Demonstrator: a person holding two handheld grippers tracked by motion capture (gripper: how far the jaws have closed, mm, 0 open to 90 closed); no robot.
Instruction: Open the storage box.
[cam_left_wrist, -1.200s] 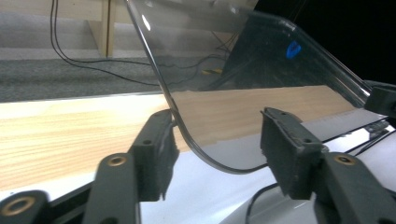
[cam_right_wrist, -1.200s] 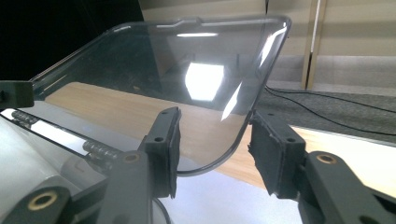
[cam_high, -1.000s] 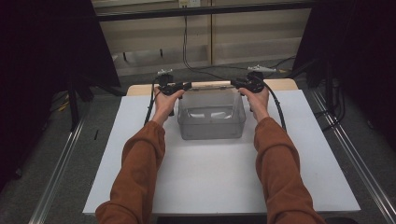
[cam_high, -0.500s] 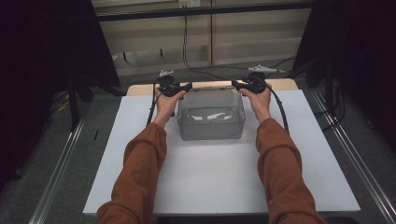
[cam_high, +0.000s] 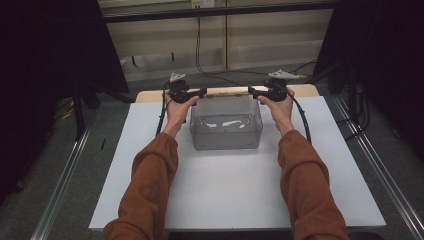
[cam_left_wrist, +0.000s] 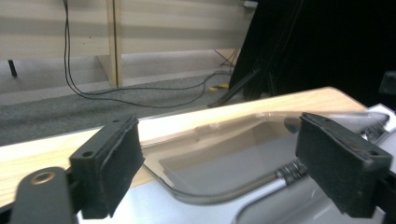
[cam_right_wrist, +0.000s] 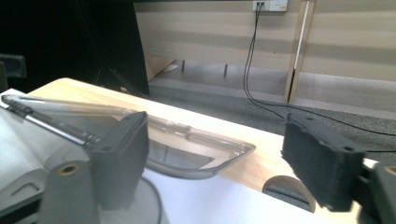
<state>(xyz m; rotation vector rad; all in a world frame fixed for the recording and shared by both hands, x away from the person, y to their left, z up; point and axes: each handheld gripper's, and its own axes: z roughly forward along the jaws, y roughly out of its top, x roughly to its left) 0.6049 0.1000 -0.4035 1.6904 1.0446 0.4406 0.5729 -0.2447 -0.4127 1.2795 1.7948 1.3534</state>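
Both arms stretched forward, grippers apart

The left gripper (cam_high: 202, 92) and right gripper (cam_high: 251, 91) point inward toward each other; each one's jaws have just been opening, fingers (cam_left_wrist: 108, 170) standing wide.

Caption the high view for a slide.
Both tools, left and right, open at the far corners of a clear plastic bin.

The high view is dim and slightly soft, its upper left and upper right corners sunk in near-black, while the white rectangular table (cam_high: 225, 200) at the centre takes a flat, even light with faint shadows. White glints of glare streak the clear plastic box (cam_high: 226, 125). In both gripper views the near black pads blur at the bottom edge.
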